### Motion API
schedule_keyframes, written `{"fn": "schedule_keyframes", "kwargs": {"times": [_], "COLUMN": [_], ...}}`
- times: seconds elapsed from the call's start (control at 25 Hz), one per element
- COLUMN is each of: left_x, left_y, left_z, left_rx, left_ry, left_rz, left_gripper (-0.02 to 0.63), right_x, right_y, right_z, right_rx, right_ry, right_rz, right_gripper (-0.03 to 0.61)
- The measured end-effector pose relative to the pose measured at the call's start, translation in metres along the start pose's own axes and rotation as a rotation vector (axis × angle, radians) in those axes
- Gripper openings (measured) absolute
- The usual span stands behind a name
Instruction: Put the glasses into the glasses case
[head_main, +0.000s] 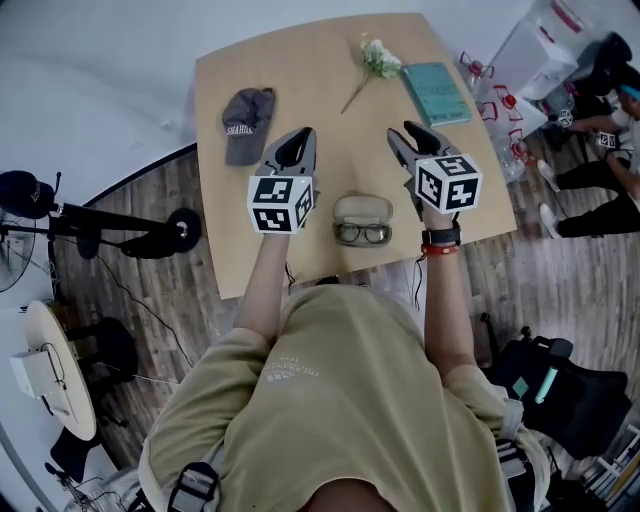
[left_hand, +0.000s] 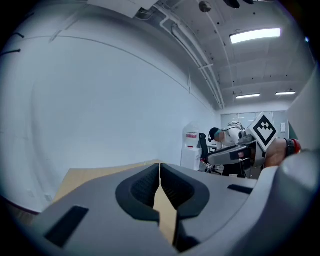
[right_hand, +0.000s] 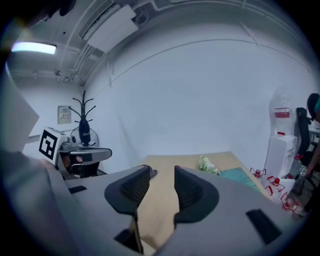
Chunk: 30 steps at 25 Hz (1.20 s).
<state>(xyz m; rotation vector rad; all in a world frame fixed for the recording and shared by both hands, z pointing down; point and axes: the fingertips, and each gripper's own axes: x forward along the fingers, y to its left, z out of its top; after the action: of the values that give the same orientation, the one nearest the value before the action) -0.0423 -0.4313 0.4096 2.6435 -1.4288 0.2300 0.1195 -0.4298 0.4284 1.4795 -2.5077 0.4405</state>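
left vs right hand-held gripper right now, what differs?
Jaws: the left hand-held gripper has them closed together; the right hand-held gripper has them apart. Position: left sits left of the glasses case, right sits to its right. Shared: both empty, held above the table, neither touching the glasses.

Pale wooden table (head_main: 300, 90) on plank floor (head_main: 200, 300); white walls (left_hand: 100, 110), 3 ceiling strip lights (left_hand: 255, 35), coat stand (right_hand: 83, 107) by wall.

Nothing legible: cap (head_main: 247, 118) lettering, left of the left gripper (head_main: 293, 140) jaws, too blurred; shirt (head_main: 300, 372) print likewise.
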Motion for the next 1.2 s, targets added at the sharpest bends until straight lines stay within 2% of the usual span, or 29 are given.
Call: {"fn": "schedule_keyframes", "kwargs": {"times": [0.2, 0.48, 0.6, 1.0, 1.2], "left_x": [0.011, 0.021, 0.023, 0.036, 0.040], "left_y": [-0.001, -0.008, -0.012, -0.016, -0.015], "left_z": [0.044, 0.068, 0.067, 0.060, 0.060], "left_rx": [0.066, 0.073, 0.065, 0.057, -0.018], "left_ry": [-0.071, -0.115, -0.119, -0.110, -0.119], "left_rz": [0.019, 0.023, 0.017, 0.001, -0.036], "left_gripper": [0.028, 0.028, 0.028, 0.028, 0.028], "right_x": [-0.005, -0.023, -0.024, -0.014, -0.009], "right_y": [-0.013, -0.021, -0.021, -0.023, -0.018], "right_z": [0.038, 0.076, 0.078, 0.075, 0.075], "right_rx": [0.030, 0.017, 0.008, -0.010, -0.001], "right_ry": [-0.096, -0.197, -0.196, -0.169, -0.164], "right_rz": [-0.058, -0.128, -0.135, -0.150, -0.117], "right_gripper": [0.139, 0.051, 0.019, 0.015, 0.015]}}
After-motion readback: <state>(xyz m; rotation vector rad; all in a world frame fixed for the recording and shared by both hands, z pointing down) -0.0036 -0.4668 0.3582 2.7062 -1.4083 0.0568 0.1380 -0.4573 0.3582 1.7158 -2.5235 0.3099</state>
